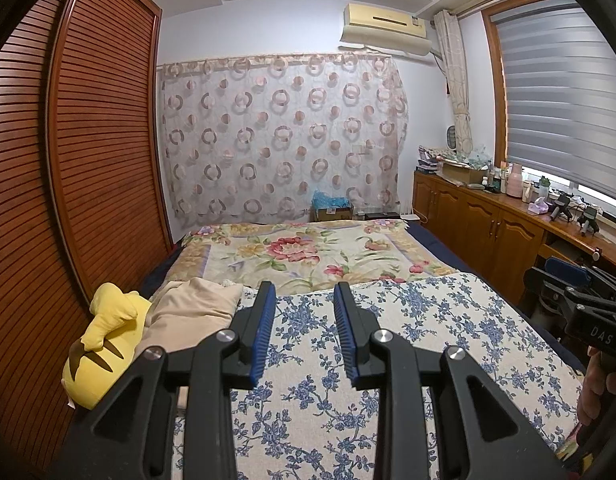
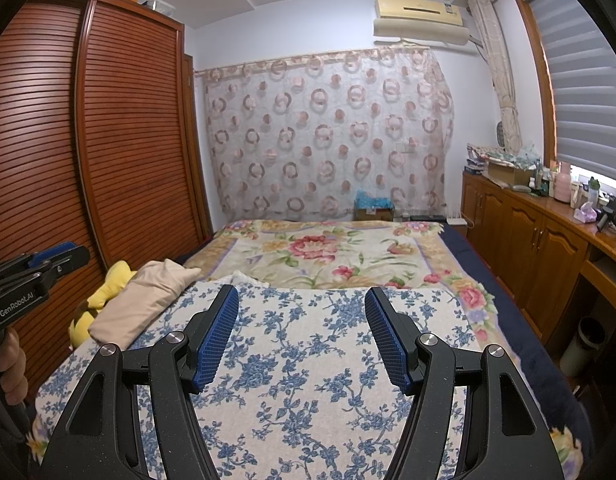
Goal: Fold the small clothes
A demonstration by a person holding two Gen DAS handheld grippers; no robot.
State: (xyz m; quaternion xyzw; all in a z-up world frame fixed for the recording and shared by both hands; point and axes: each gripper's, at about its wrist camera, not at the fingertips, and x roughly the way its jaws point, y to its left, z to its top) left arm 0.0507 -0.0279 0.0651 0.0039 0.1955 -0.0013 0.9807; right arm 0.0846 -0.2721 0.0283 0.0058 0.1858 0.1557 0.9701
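Both claws hang over the near end of a bed (image 2: 463, 240), and neither holds anything. The left claw (image 1: 304, 300) stands narrow, a slim gap between its ribbed blue pads (image 1: 264, 332) with only bedding behind it. The right claw (image 2: 302, 304) stands wide, its pads (image 2: 216, 340) splayed well apart and dotted with a fine grid. Both have matte black arms with round silver pins. A hand (image 1: 599, 384) grips the right claw's handle at the right rim of the left view.

The near half of the bed lies under a flat, coarse-woven cream cloth (image 2: 308, 360) printed with blue sprigs. Beyond it spreads a plush blanket (image 2: 327, 252) with large pink and yellow flowers; a dark blue sheet shows along the right edge.

The task's thing, a beige garment (image 2: 144, 300), sits bunched in a soft, rumpled heap at the bed's left edge, at the far left corner of the blue-sprigged cloth, well left of both claws. Just beside it, tight to the left edge, is a rounded yellow plush toy (image 1: 104, 344) with brown stripes.

A slatted brown wooden wardrobe (image 1: 88, 140) runs along the left side. A thin curtain (image 2: 327, 132) with ring patterns hangs behind the far end, and wooden cabinets (image 2: 527, 248) line the right
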